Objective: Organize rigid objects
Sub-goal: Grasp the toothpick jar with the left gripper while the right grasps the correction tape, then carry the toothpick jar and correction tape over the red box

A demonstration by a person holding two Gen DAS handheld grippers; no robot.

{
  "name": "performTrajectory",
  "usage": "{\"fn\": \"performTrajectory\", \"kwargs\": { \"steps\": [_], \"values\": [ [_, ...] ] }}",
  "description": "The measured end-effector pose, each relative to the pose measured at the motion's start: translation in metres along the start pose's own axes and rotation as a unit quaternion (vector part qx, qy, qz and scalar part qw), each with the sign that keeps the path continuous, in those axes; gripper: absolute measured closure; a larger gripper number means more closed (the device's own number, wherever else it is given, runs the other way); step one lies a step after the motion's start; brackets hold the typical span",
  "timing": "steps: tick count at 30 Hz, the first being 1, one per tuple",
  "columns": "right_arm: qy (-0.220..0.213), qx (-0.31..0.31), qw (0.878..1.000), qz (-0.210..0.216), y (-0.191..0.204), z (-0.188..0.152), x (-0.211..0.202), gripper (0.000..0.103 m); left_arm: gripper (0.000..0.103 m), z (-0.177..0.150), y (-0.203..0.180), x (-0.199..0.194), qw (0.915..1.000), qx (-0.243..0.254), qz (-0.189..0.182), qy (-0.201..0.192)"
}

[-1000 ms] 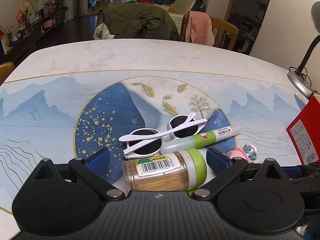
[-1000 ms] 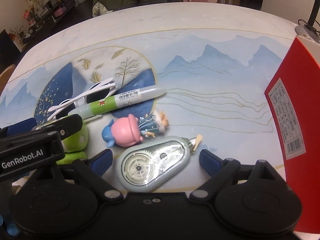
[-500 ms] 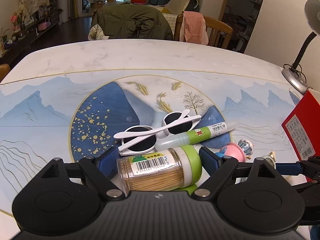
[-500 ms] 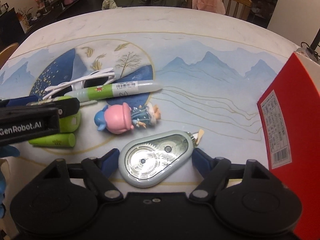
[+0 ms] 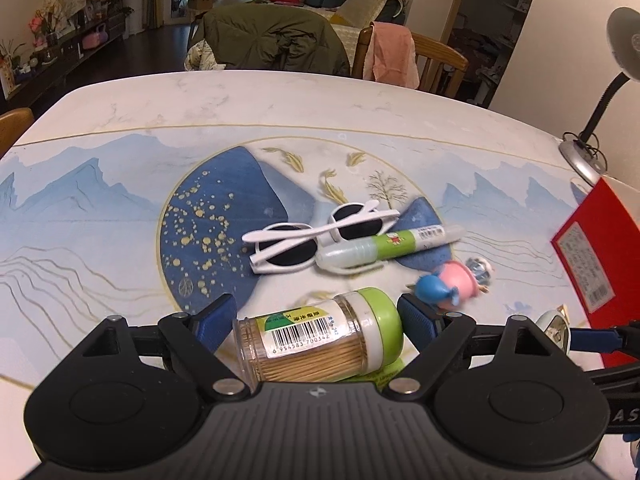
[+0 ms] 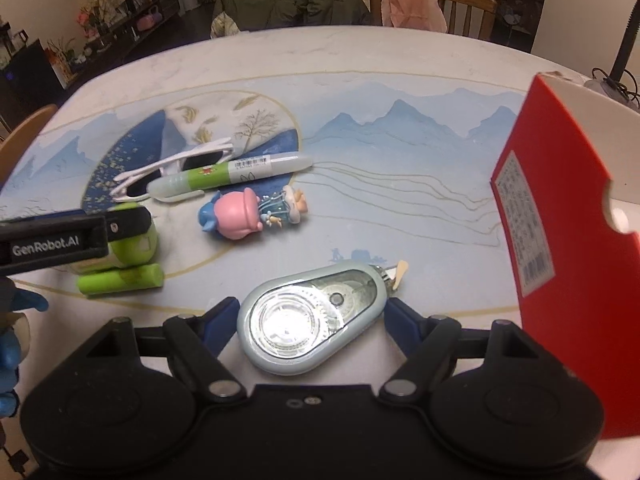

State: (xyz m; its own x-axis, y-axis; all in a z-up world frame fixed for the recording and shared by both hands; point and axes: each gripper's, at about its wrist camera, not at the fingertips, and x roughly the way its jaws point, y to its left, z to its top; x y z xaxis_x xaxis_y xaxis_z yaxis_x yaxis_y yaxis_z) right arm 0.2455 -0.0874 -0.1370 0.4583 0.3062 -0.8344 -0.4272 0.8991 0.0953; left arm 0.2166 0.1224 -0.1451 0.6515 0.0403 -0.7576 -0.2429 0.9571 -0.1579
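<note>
My left gripper (image 5: 318,314) is shut on a toothpick jar (image 5: 318,340) with a green cap, held lying sideways just above the table. My right gripper (image 6: 310,316) is shut on a pale blue correction tape dispenser (image 6: 312,320), lifted over the table. On the table lie white sunglasses (image 5: 316,236), a green and white marker (image 5: 390,246) and a pink and blue figurine (image 6: 250,216). A green stick (image 6: 120,280) lies under the left gripper (image 6: 76,236) in the right wrist view.
A red box (image 6: 568,248) with a white inside stands open at the right. A desk lamp (image 5: 600,92) stands at the far right edge. Chairs with a green jacket (image 5: 272,40) and pink cloth (image 5: 392,54) line the far side.
Both grippers have closed on their objects and risen and drawn back; the jar and the tape dispenser have come up with them. The green stick under the jar has come into sight.
</note>
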Motion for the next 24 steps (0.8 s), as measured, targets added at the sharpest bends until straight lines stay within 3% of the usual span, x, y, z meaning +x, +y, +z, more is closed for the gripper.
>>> {"fn": "performTrajectory", "kwargs": {
  "steps": [12,24],
  "values": [
    [-0.031,-0.010,0.999,0.035,-0.011,-0.007,-0.069,0.025,0.016,-0.006,-0.022,-0.048,0.9996,0.003,-0.025,-0.008],
    [-0.077,-0.013,0.996,0.031,-0.059,0.002,-0.127,0.025,0.015,0.018,-0.094,-0.098,0.9944,0.044,-0.083,-0.049]
  ]
}}
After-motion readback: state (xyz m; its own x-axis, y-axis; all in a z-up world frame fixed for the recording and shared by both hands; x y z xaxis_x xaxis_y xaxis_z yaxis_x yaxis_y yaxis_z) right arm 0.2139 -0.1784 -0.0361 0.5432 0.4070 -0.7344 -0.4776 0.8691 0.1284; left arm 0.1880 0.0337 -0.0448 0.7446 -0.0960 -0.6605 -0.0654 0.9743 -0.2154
